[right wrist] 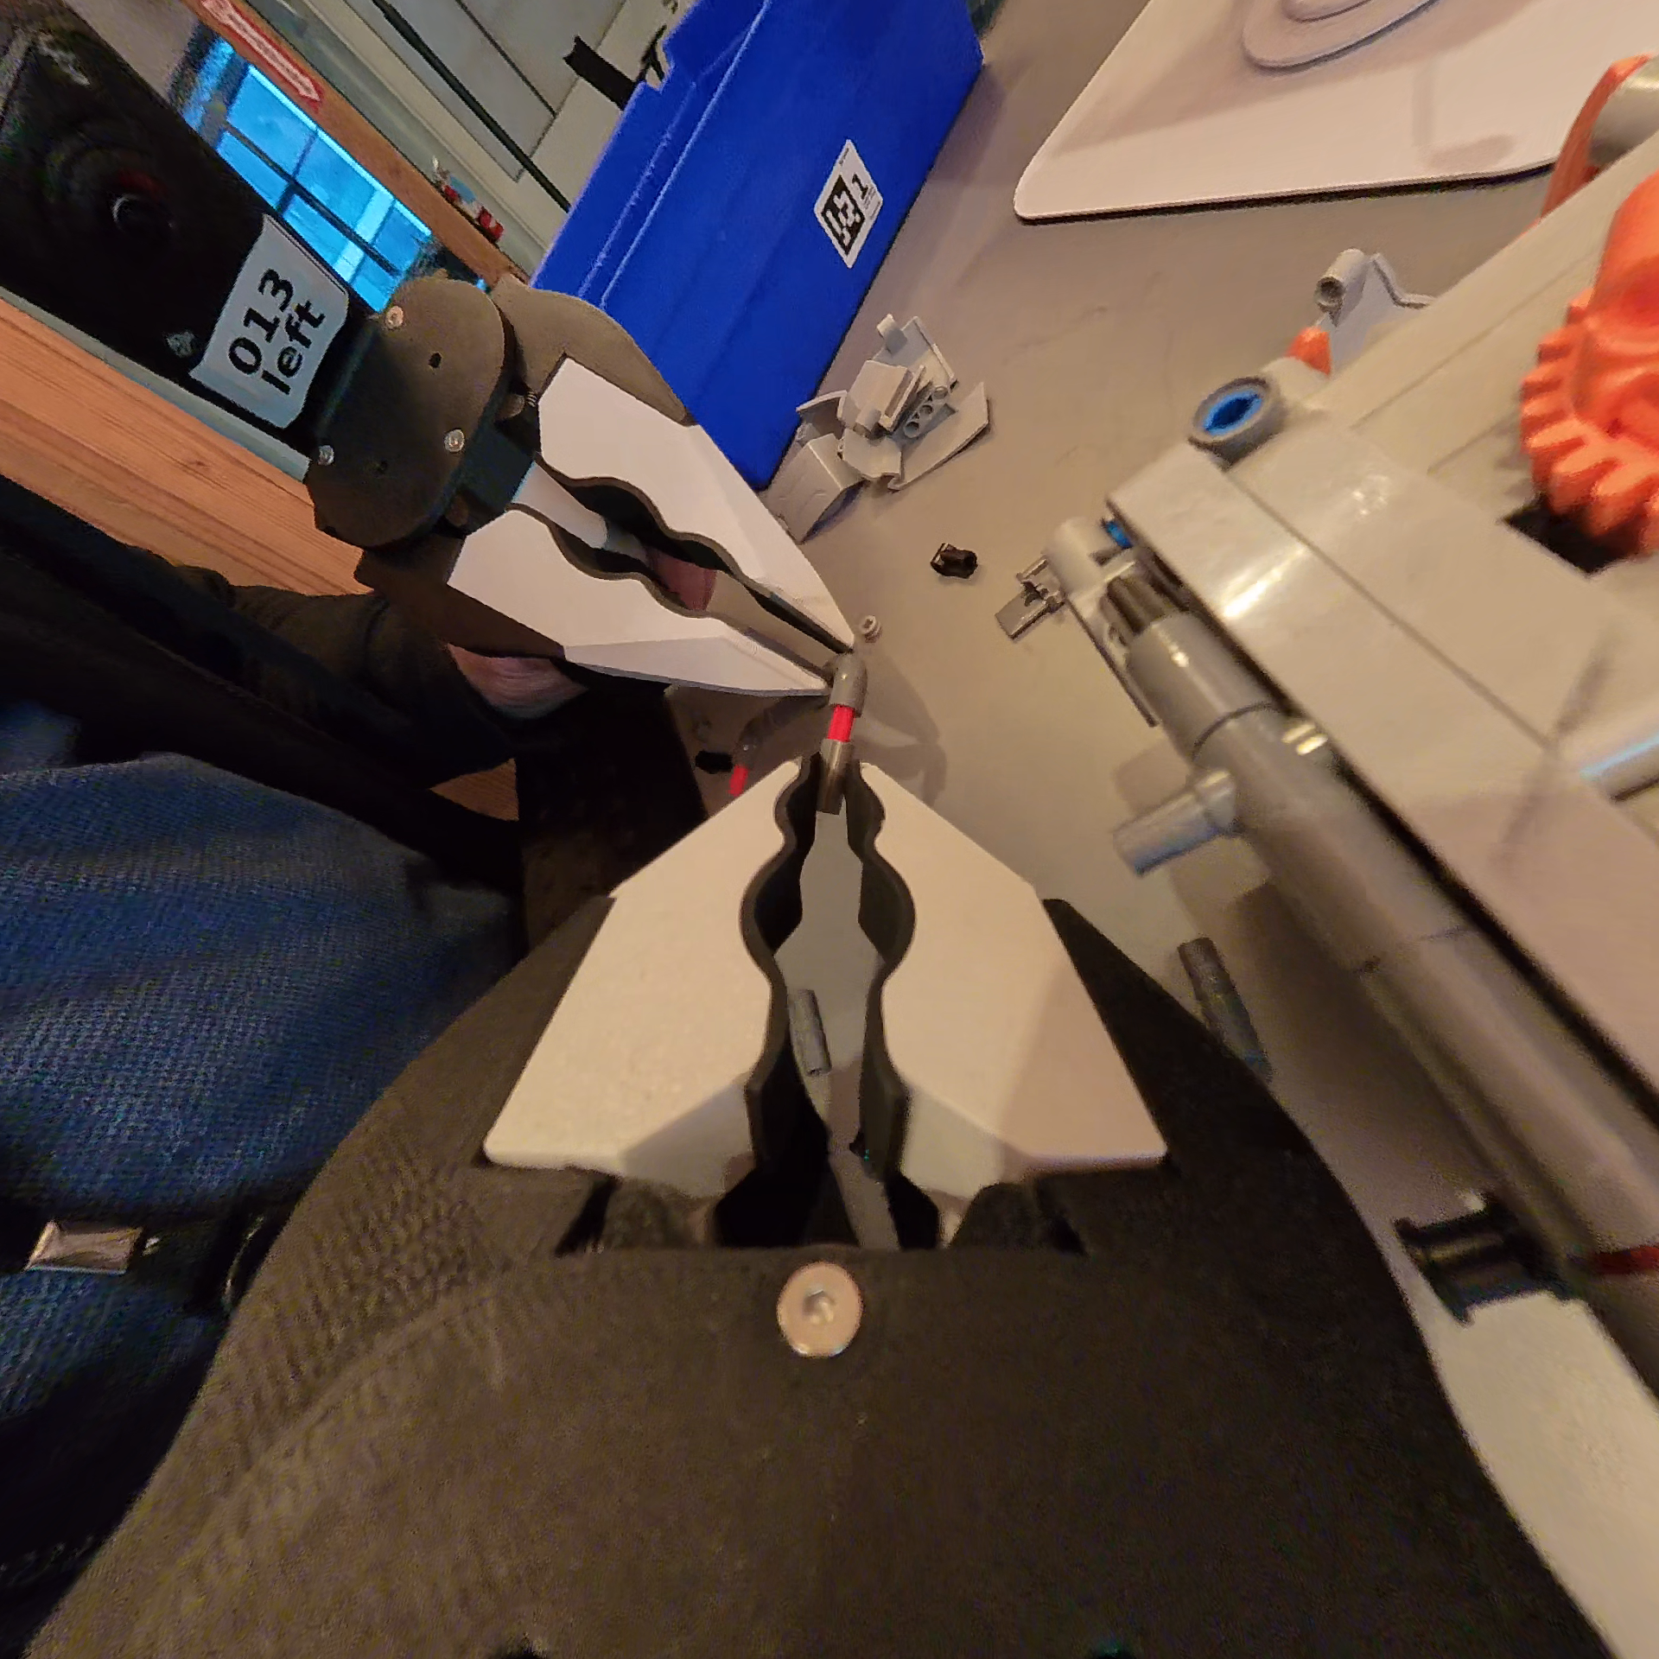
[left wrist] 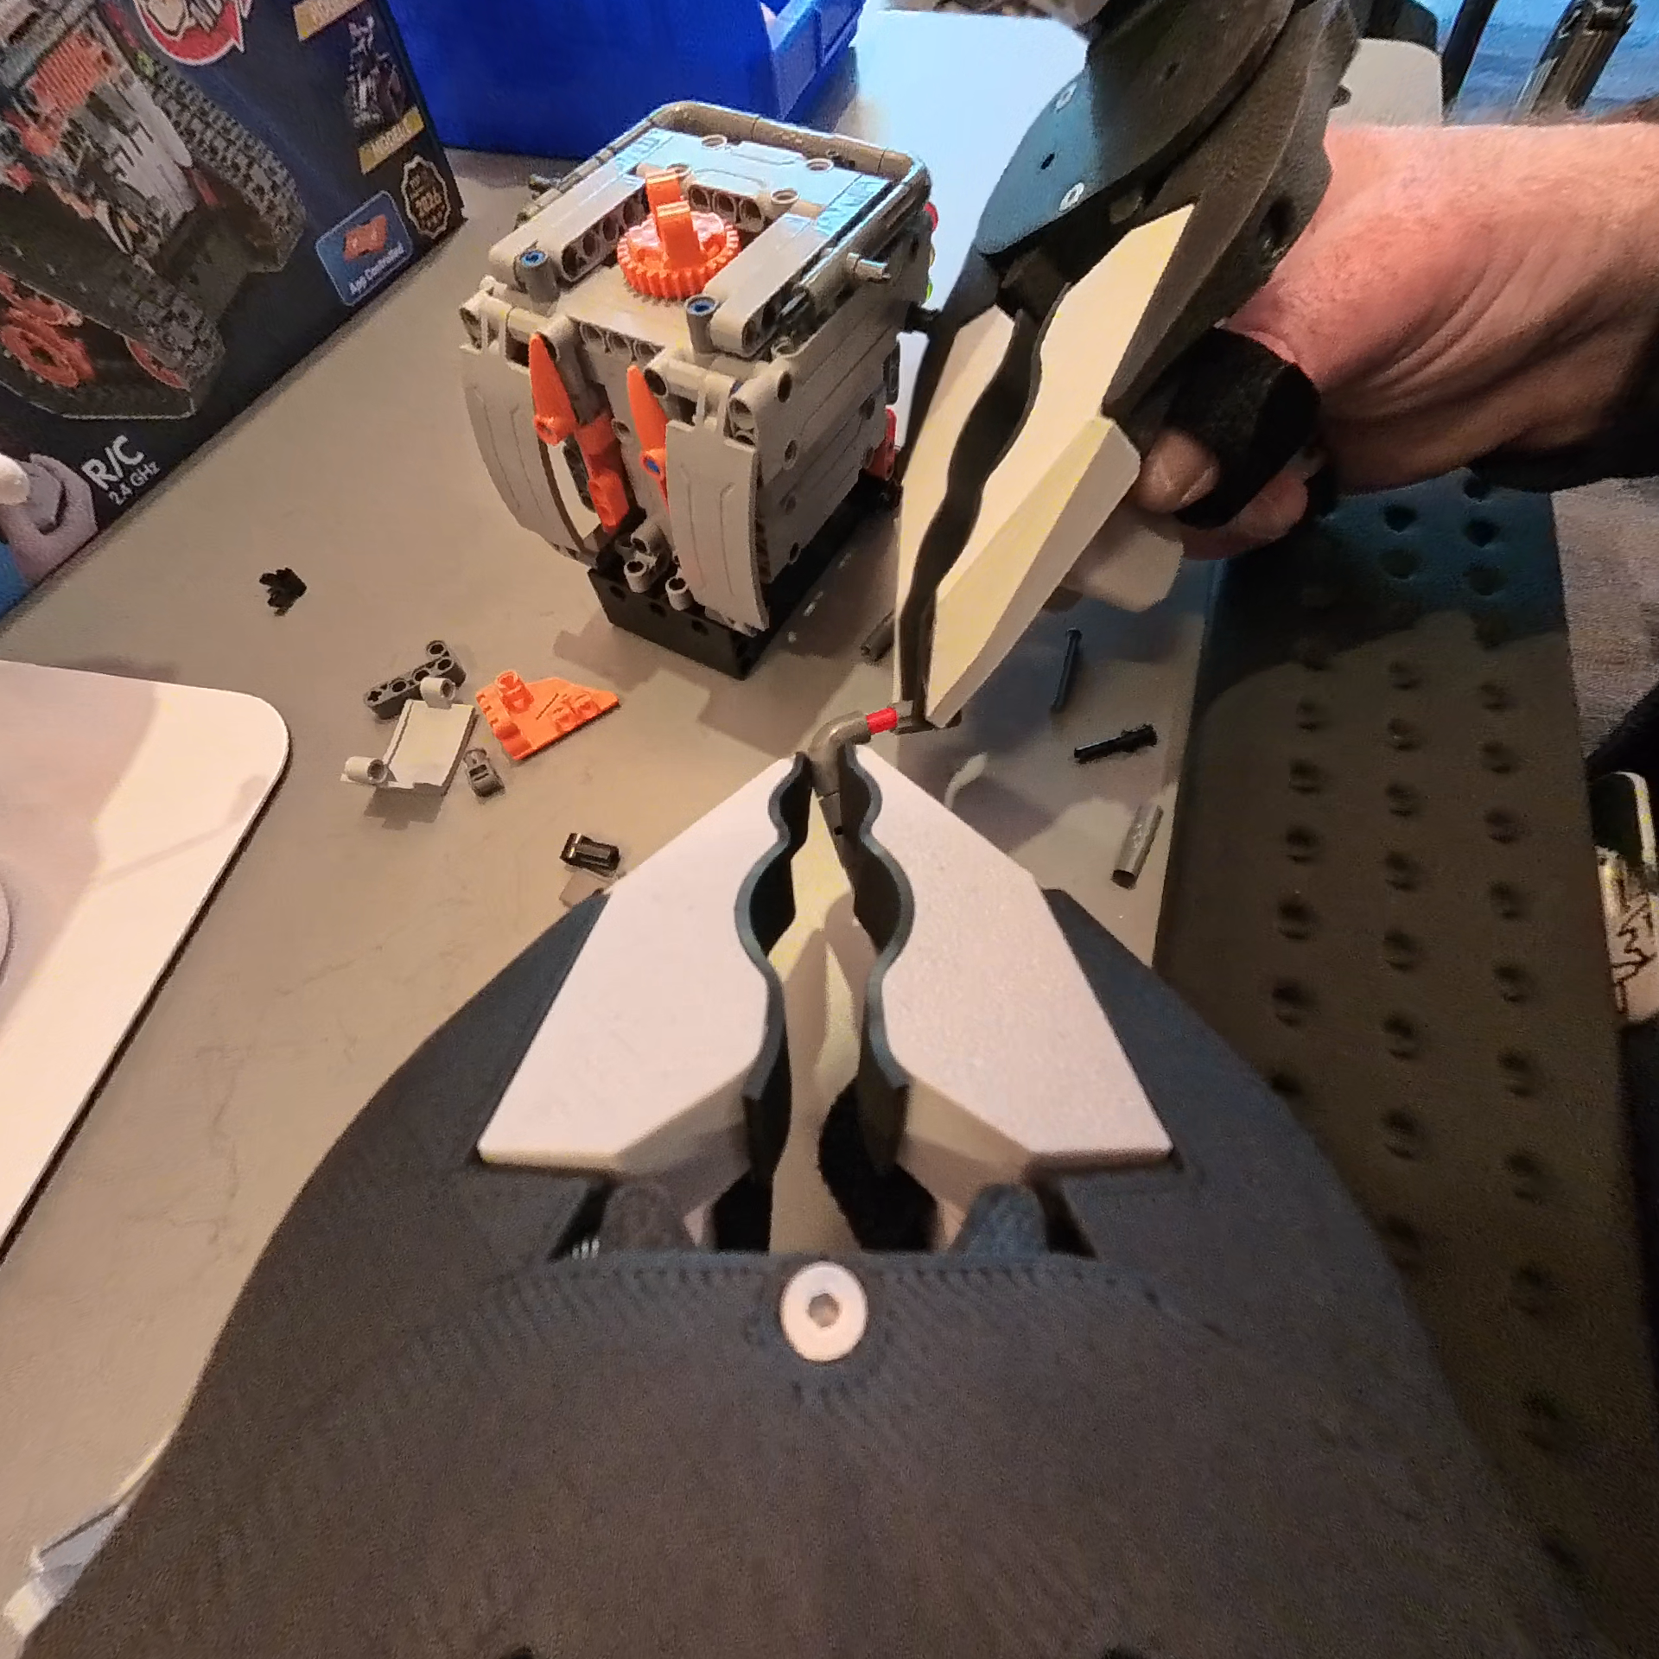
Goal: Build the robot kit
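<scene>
Grey elbow connector (left wrist: 833, 738) with red axle (left wrist: 880, 718): held just above the bench (left wrist: 269, 987) between both claws. Left claw (left wrist: 830, 781) narrow, pinching the connector's lower leg; right claw (left wrist: 916, 718) narrow, gripping the axle's far end, its handle in a hand (left wrist: 1436, 341). Grey-and-orange brick model (left wrist: 691, 377) behind, cut off in the right wrist view. Box (left wrist: 179, 224) cropped at left. Loose pieces (left wrist: 485, 727) scattered; orange plate (left wrist: 543, 714) beside them. Bare bench between model and claws.
</scene>
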Motion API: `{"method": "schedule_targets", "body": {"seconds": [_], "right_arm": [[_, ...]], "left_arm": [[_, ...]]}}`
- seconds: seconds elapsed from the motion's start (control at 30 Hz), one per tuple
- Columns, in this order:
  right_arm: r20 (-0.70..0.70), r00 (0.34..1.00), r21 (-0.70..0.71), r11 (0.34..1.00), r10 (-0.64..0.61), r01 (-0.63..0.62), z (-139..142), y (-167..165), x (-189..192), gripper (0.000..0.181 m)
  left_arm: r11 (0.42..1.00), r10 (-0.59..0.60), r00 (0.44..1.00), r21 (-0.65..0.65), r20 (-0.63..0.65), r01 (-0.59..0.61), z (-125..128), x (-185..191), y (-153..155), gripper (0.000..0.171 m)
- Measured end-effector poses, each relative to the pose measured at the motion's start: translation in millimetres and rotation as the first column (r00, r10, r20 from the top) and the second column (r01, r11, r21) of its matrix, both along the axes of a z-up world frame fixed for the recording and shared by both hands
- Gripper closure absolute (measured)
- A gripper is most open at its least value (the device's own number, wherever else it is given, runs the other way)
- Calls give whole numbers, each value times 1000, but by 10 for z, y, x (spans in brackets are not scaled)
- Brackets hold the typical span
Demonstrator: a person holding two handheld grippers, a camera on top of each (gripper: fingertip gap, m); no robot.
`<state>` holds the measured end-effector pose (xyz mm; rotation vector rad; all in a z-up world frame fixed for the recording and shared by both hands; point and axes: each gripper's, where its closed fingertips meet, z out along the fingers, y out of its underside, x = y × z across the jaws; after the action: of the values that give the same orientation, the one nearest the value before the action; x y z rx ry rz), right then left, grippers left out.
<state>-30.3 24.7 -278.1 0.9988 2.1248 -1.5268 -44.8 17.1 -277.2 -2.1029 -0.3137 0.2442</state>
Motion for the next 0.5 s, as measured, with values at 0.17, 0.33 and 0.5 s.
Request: {"method": "schedule_targets", "body": {"seconds": [0.17, 0.33, 0.5], "right_arm": [[12, 1000, -19, 1000, 19, -19, 20, -8, 51, 179], [27, 999, 32, 998, 47, -48, -41, -1, 106, 179], [43, 995, 128, 987, 93, -98, -153, 11, 171, 179]], "left_arm": [[999, -43, 998, -16, -46, 43, 30, 49, 4, 168], [992, -92, 990, -94, -107, 82, -38, 119, -2, 168], [974, -162, 975, -184, -150, 133, -162, 201, -11, 169]]}}
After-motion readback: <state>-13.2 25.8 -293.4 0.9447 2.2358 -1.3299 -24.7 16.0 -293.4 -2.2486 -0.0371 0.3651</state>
